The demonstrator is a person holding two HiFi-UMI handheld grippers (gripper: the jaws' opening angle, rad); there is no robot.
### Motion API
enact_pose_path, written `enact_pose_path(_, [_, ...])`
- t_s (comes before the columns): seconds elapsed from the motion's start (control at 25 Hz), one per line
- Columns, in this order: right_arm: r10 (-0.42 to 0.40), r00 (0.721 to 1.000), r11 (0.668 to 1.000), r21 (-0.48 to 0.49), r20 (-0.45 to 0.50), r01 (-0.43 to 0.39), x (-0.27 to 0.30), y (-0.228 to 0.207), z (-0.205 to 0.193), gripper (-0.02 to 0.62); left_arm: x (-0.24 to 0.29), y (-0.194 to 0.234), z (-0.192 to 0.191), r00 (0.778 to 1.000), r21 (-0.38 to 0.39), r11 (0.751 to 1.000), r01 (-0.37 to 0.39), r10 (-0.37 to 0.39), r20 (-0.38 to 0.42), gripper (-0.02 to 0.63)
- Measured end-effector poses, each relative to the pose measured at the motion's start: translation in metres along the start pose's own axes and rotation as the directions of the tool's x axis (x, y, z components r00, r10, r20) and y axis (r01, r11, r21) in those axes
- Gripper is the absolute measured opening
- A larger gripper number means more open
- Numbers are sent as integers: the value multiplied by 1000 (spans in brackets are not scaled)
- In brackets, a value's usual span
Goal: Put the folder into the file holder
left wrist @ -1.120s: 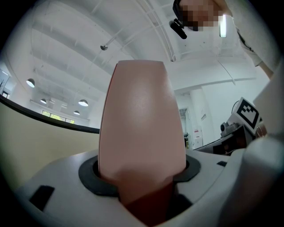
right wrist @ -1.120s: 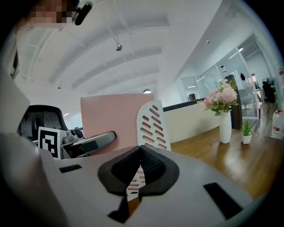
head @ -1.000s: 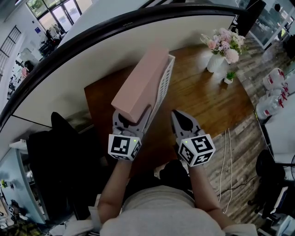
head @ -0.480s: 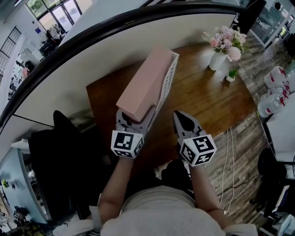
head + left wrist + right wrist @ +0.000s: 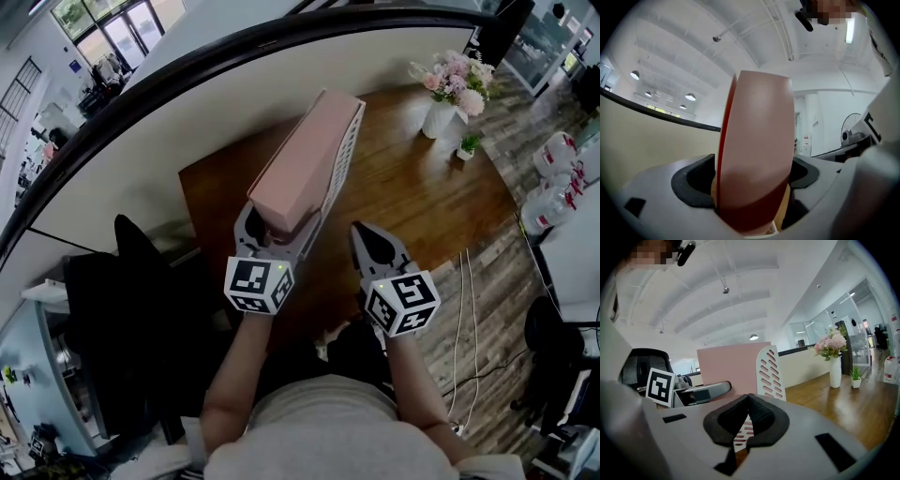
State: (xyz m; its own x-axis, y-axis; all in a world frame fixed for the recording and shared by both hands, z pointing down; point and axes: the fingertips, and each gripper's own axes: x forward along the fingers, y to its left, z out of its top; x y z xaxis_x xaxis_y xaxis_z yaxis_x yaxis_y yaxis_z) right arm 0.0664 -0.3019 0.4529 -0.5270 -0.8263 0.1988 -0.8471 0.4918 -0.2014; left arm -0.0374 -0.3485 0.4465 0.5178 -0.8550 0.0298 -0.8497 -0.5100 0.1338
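Observation:
A thick pink folder (image 5: 305, 155) stands on its edge inside the white slotted file holder (image 5: 344, 169) at the table's left side. My left gripper (image 5: 279, 225) is at the folder's near end. Its jaws have just been opening and now stand wide, with the folder (image 5: 757, 140) still between them and the pads off its sides. My right gripper (image 5: 368, 236) hovers to the right of the holder, shut and empty. In the right gripper view, the holder (image 5: 769, 373) and folder (image 5: 729, 364) stand just beyond its closed jaws (image 5: 749, 401).
The brown wooden table (image 5: 412, 197) runs right to a white vase of pink flowers (image 5: 450, 89) and a small potted plant (image 5: 466, 150). A cream partition (image 5: 169, 131) curves behind it. A black chair (image 5: 131, 309) is at left; water bottles (image 5: 553, 202) stand on the floor at right.
The folder and my left gripper have shifted slightly up the picture, deeper along the holder. The left jaws have spread wider. My right gripper has barely moved.

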Motion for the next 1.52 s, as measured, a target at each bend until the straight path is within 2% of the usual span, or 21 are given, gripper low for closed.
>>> enact_pose_path(0.16, [-5, 1000, 1000, -10, 16, 5, -8, 8, 4, 9, -12, -3, 1, 1000, -22, 1000, 10, -10, -2, 454])
enact_pose_path(0.44, [-15, 999, 1000, -19, 35, 16, -21, 13, 8, 9, -32, -6, 8, 1000, -73, 997, -21, 22, 13, 460])
enact_pose_path(0.6, [-15, 999, 1000, -27, 47, 16, -25, 17, 12, 9, -42, -12, 10, 1000, -116, 993, -19, 20, 7, 408])
enact_pose_path(0.76, [-20, 998, 999, -36, 61, 22, -30, 20, 18, 9, -52, -17, 14, 1000, -140, 990, -12, 13, 8, 386])
enact_pose_path(0.92, [-23, 997, 999, -39, 76, 26, -34, 21, 22, 9, -65, -17, 19, 999, -147, 989, -23, 28, 35, 334])
enact_pose_path(1.04, [-19, 997, 999, -43, 80, 22, -36, 24, 22, 9, -71, -25, 23, 999, -139, 990, -2, 9, 47, 297])
enact_pose_path(1.16, [-10, 997, 999, -53, 78, 14, -38, 28, 21, 9, -76, -37, 27, 997, -121, 992, 38, -30, 68, 191])
enact_pose_path(1.32, [-5, 997, 999, -48, 76, 9, -43, 28, 20, 9, -77, -51, 29, 994, -105, 991, 87, -80, 68, 144])
enact_pose_path(1.52, [25, 998, 997, -70, 65, -20, -48, 36, 19, 9, -81, -59, 39, 992, -74, 993, 96, -89, 90, 55])
